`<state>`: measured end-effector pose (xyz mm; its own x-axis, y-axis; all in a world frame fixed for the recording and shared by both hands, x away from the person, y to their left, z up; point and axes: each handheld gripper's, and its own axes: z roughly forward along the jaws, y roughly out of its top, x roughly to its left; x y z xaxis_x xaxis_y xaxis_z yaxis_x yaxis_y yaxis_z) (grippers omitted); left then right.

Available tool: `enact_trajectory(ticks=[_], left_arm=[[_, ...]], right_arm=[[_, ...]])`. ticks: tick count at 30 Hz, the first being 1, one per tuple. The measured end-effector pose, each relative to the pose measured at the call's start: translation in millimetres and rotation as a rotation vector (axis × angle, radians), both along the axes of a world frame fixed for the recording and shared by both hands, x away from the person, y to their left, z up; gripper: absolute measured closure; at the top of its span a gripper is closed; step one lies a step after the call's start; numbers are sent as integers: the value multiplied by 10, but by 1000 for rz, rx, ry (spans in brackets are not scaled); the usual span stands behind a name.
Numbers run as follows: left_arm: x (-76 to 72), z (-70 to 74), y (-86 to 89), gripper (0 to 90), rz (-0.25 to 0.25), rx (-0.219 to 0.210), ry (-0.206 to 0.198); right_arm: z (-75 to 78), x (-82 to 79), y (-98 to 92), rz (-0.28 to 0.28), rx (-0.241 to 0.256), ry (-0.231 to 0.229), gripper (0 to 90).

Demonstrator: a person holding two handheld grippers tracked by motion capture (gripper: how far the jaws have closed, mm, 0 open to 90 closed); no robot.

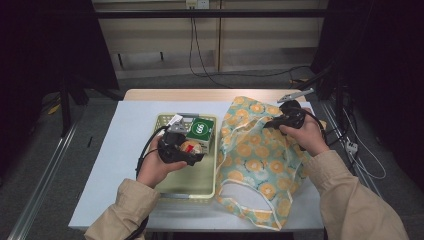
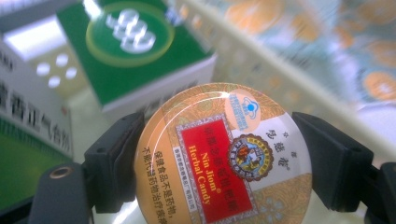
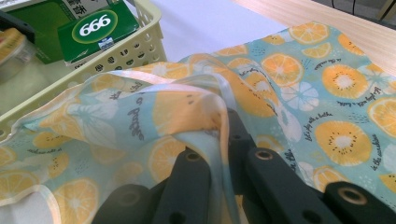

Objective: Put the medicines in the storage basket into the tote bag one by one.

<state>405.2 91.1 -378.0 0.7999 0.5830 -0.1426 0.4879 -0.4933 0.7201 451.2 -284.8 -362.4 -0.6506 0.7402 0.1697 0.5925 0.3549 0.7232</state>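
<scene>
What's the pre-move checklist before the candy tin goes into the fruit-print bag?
1. Tin grip: ok. The left hand-held gripper is shut on the candy tin, one jaw on each side of it.
2. Tin clear of the basket: cannot tell. It is over the basket, but how high it sits does not show.
3. Bag hold: ok. The right hand-held gripper pinches the rim of the fruit-print bag.
4. Bag mouth open enough: not ok. Only a fold of rim is lifted and no wide opening shows.
5. Path from basket to bag: ok. The bag lies right beside the basket, nothing between.
6. Green boxes: ok. They sit behind the tin, apart from it.
</scene>
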Motion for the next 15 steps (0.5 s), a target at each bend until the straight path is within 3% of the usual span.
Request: enact_trajectory(ticks=[6, 11, 15], left_arm=[[-42, 186, -195, 207, -45, -42, -23], [-64, 265, -365, 207, -72, -86, -19], [-74, 301, -488, 207, -109, -87, -24]], right_arm=[[6, 11, 9, -2, 2, 6, 893], [21, 18, 45, 6, -2, 8, 893], [23, 23, 64, 9, 3, 11, 893]])
